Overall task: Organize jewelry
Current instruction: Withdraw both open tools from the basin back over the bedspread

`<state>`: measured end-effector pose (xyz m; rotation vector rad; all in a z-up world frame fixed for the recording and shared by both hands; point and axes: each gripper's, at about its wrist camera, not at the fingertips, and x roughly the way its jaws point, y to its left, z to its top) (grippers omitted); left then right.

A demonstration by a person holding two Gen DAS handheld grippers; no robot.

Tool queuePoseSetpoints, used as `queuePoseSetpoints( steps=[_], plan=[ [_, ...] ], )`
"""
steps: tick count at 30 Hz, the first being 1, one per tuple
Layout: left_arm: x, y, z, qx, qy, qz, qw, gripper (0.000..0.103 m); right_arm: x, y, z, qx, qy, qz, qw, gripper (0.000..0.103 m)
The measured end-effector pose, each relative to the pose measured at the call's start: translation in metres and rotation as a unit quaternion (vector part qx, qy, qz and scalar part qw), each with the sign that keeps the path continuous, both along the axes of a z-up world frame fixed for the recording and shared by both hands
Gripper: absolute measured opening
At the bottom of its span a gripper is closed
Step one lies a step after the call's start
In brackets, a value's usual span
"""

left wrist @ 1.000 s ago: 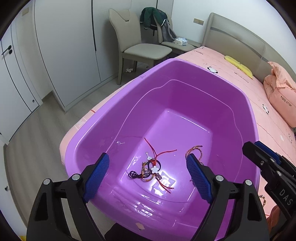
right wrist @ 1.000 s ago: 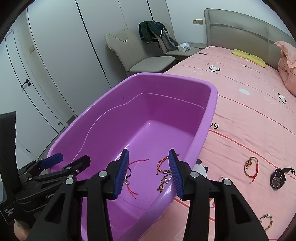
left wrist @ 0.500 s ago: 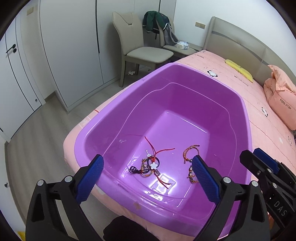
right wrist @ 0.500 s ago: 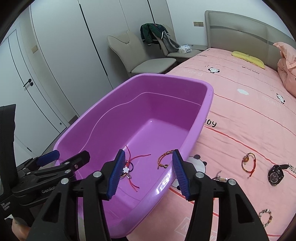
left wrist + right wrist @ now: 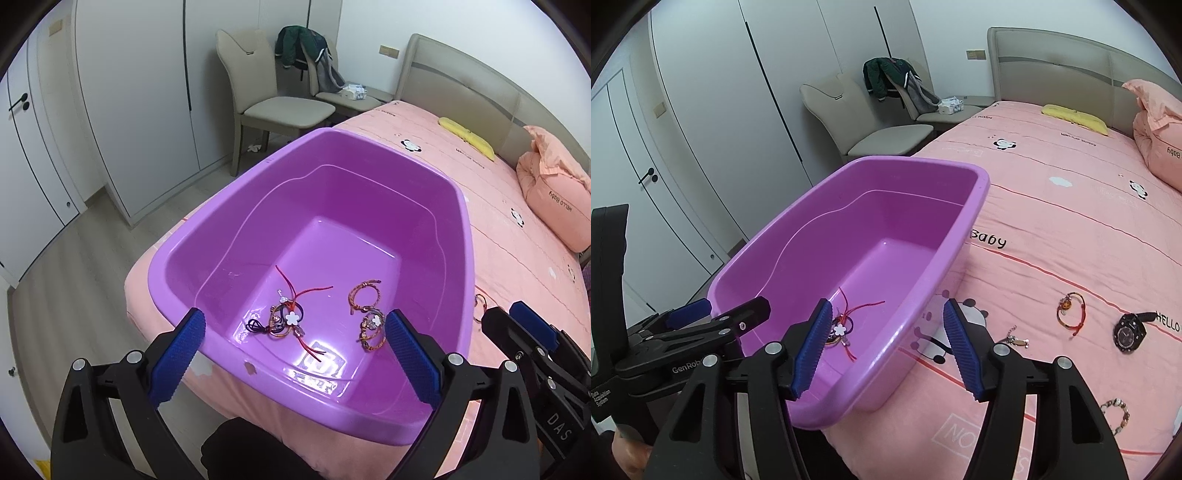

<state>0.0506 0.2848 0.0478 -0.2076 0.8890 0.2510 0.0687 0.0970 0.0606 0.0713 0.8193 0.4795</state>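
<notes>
Hovering near the basin rim, both grippers gape, apparently unobstructed.

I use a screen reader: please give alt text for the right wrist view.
The right gripper, fingers opening and empty, hangs over a purple tub's rim on a pink bed. Bracelets lie inside; a red bracelet and black watch remain on the bedspread.

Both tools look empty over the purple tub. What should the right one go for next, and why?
Probably swing the right tool, empty with jaws opening, toward the small silver chain on the pink bedsheet. It looks like the nearest loose piece to the purple plastic tub, which already holds several bracelets.
</notes>
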Motion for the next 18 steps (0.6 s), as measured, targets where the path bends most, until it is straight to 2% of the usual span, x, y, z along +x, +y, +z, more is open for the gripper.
queuePoseSetpoints(
  steps=[18],
  plan=[
    [-0.026, -0.091, 0.008, 0.016, -0.013, -0.09, 0.9958, 0.096, -0.048, -0.09, -0.009, 0.02, 0.004, -0.082, 0.996, 0.061]
  ],
)
